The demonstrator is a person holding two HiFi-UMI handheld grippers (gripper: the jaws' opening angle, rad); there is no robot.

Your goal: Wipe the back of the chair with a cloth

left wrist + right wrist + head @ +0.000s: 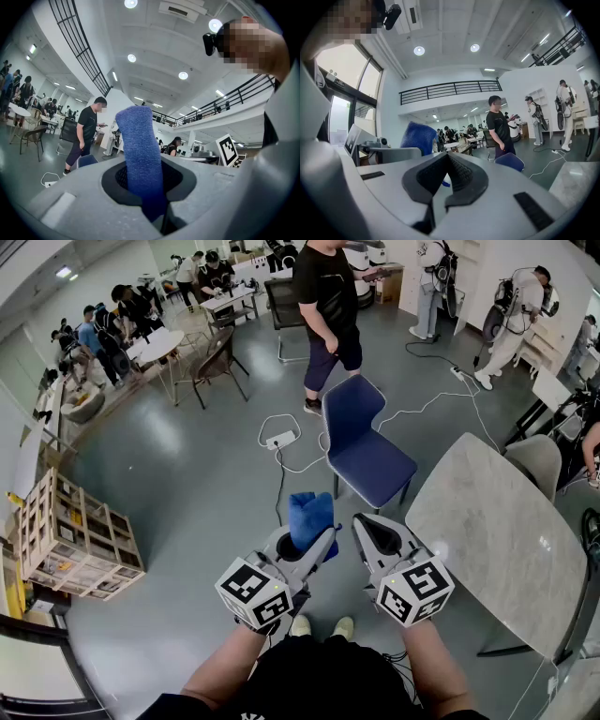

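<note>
Between the left gripper's (154,192) fingers (115,180), its own view shows the cloth (140,150) clamped.

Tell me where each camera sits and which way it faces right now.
Head view: on the person's head, steeply down at the blue chair; forearms, left gripper and right gripper show.
Left gripper view: on that gripper, tilted toward the ceiling; its jaws clamp the blue cloth.
Right gripper view: on that gripper, facing toward the chair; jaws together, empty.
Shared: both gripper views show the cloth and the person in black.
</note>
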